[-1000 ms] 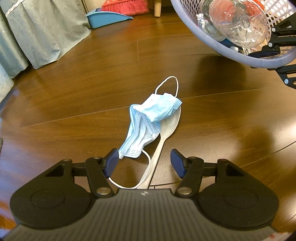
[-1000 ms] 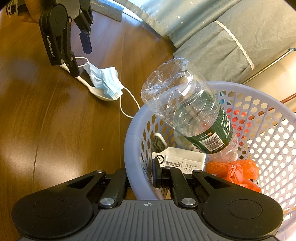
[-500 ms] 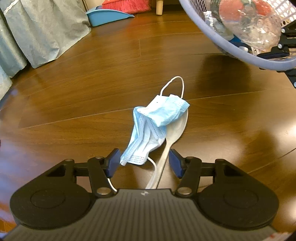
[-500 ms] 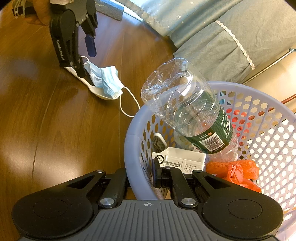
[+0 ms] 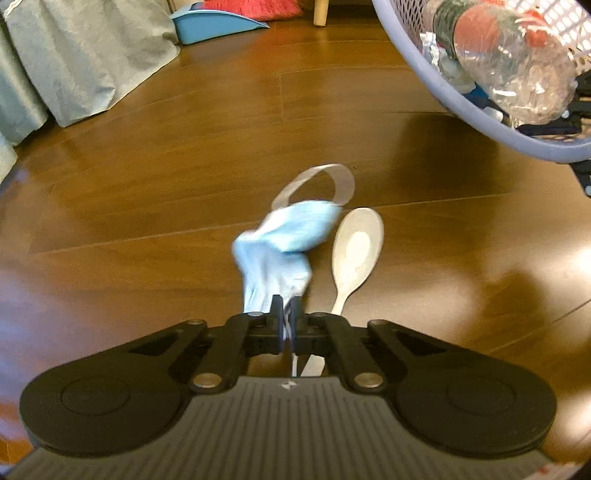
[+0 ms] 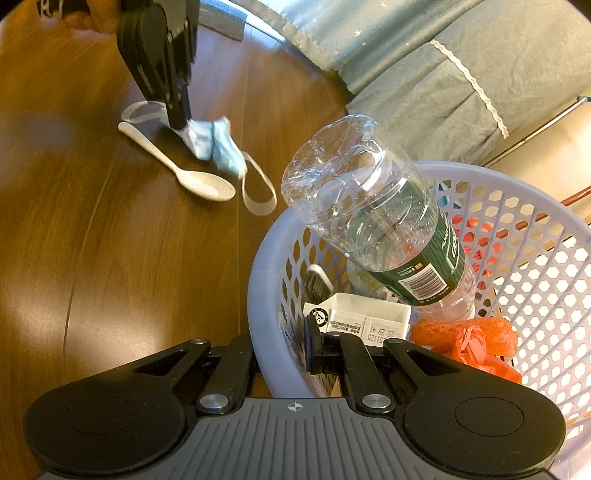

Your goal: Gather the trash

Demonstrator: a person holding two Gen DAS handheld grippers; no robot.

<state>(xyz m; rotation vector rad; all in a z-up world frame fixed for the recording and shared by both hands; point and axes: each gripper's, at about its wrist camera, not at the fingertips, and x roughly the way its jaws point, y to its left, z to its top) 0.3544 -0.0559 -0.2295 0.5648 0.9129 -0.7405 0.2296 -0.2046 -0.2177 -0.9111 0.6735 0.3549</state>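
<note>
Two grippers: the left gripper [image 5: 286,315] and the right gripper [image 6: 282,349]. One basket [image 6: 266,295]. One face mask [image 5: 284,251] and one spoon [image 5: 356,251] on the floor [image 5: 147,206]. In the basket: one clear bottle [image 6: 373,218], one white carton [image 6: 362,319] and one orange wad [image 6: 465,339]; other small bits there are too hidden to count. One blue dustpan [image 5: 214,23] and one red broom [image 5: 255,5] by the far wall.
</note>
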